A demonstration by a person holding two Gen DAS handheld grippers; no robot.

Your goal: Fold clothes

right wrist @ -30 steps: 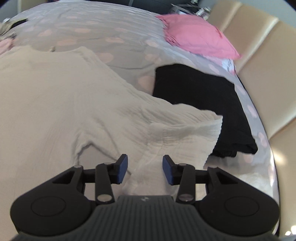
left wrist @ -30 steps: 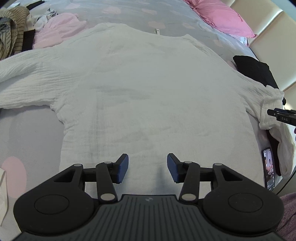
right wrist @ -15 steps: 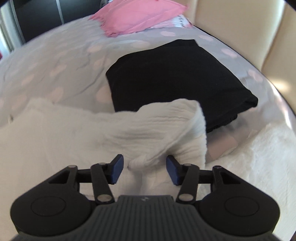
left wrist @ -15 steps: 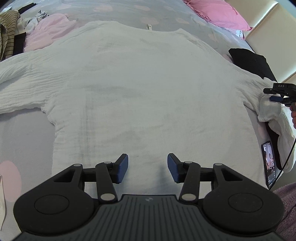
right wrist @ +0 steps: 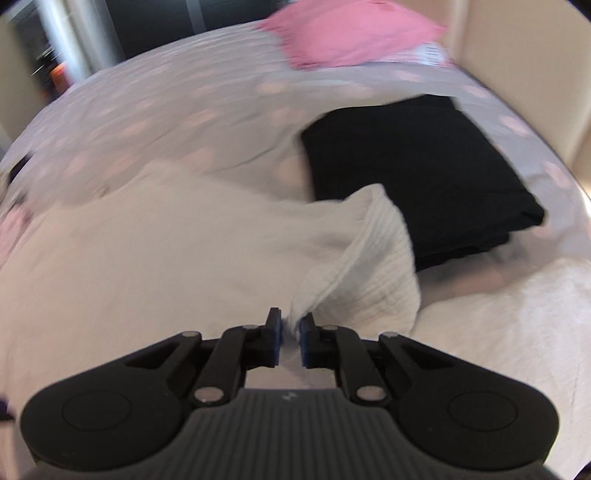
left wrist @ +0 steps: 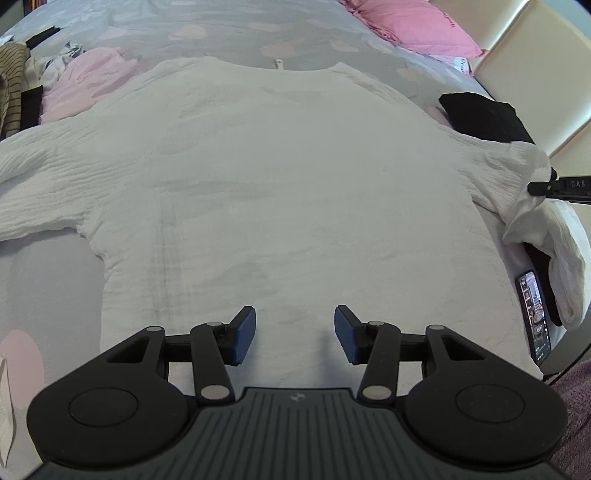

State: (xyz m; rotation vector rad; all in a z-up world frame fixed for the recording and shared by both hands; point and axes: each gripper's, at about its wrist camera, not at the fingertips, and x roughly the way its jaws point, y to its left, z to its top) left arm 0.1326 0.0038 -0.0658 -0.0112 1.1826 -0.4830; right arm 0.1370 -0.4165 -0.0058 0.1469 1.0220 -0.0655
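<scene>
The white top (left wrist: 280,192) lies spread flat on the bed (left wrist: 221,33), its right sleeve (right wrist: 373,243) lifted beside the folded black garment (right wrist: 417,166). The right gripper (right wrist: 290,341), open half a second ago, now pinches that sleeve's cuff; an inward sleeve fold looks underway. The left gripper (left wrist: 294,334) hovers open over the hem.

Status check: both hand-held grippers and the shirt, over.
Left hand-held gripper open over hem. Right hand-held gripper shut on white shirt sleeve. Folded black garment beside sleeve.
</scene>
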